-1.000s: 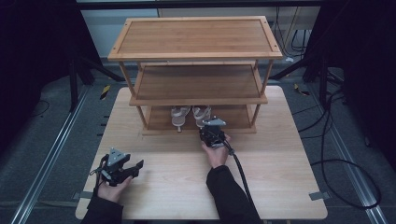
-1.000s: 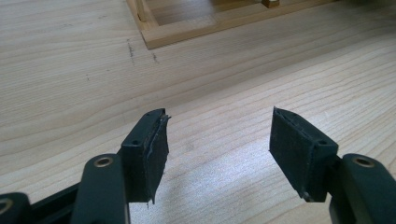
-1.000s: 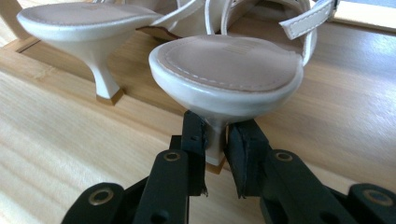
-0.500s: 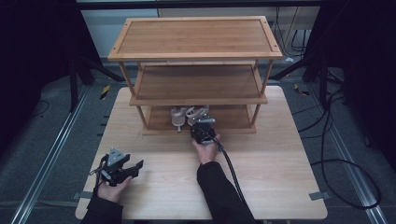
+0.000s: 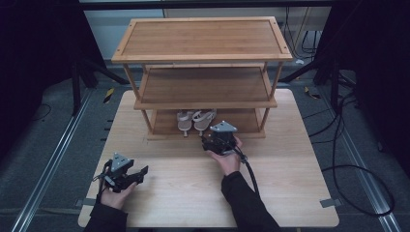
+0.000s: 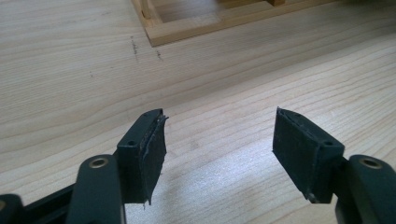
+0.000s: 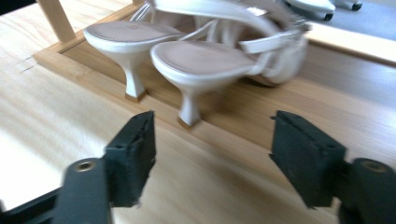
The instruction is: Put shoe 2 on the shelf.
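1. My right gripper (image 7: pixel 212 154) sits just before the rack (image 5: pixel 203 96), its jaws just opened wide, nothing between them.
2. The sandals (image 7: pixel 201 51) stand on the rack's bottom shelf.
3. My left gripper (image 6: pixel 219 140) gapes empty, well apart.

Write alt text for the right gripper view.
Two white heeled sandals stand side by side on the wooden rack's bottom shelf, heels toward the camera. The right gripper hovers before them, jaws just opened, nothing between them.

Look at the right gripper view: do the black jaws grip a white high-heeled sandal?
No: the right gripper has open jaws with bare wood between them, short of the white high-heeled sandals.
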Available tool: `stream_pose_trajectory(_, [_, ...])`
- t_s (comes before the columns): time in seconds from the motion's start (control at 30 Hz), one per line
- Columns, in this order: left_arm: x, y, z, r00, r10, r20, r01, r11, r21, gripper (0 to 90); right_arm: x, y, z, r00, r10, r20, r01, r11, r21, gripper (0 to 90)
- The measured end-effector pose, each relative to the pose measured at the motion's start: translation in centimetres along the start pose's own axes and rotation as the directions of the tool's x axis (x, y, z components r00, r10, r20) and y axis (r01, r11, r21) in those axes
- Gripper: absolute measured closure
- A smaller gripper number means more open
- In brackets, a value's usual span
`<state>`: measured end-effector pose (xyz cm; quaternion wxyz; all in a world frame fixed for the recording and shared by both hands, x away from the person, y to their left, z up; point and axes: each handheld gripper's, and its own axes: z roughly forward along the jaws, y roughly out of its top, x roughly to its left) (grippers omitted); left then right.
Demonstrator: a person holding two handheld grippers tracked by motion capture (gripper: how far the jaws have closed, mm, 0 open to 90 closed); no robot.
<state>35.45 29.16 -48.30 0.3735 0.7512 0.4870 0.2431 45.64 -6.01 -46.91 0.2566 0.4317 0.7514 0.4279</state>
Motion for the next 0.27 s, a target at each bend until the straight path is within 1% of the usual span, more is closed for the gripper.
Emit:
stream_pose_trajectory(0.07, [0.1,0.0,0.0,1.0000,-0.006,-0.001,0.006,1.0000,0.003,31.8,-1.2,-0.4,-1.9,1.0000,0.008,0.000,-0.008,1.000,-0.003,24.3])
stream_pose_trajectory(0.13, [0.2,0.0,0.1,0.9999,-0.013,0.000,0.013,0.9999,0.007,30.5,-2.2,-0.9,-3.5,0.9995,0.031,-0.003,-0.031,0.999,-0.018,21.7])
stream_pose_trajectory(0.17, [0.2,0.0,0.1,0.9999,-0.015,0.001,0.015,0.9999,0.008,30.1,-3.0,-1.3,-4.6,0.9992,0.040,-0.002,-0.040,0.999,-0.022,20.5])
stream_pose_trajectory(0.27, [0.4,0.0,0.2,0.9998,-0.017,-0.006,0.017,0.9997,0.018,28.7,-4.6,-2.7,-7.2,0.9984,0.054,0.014,-0.054,0.998,-0.032,17.2])
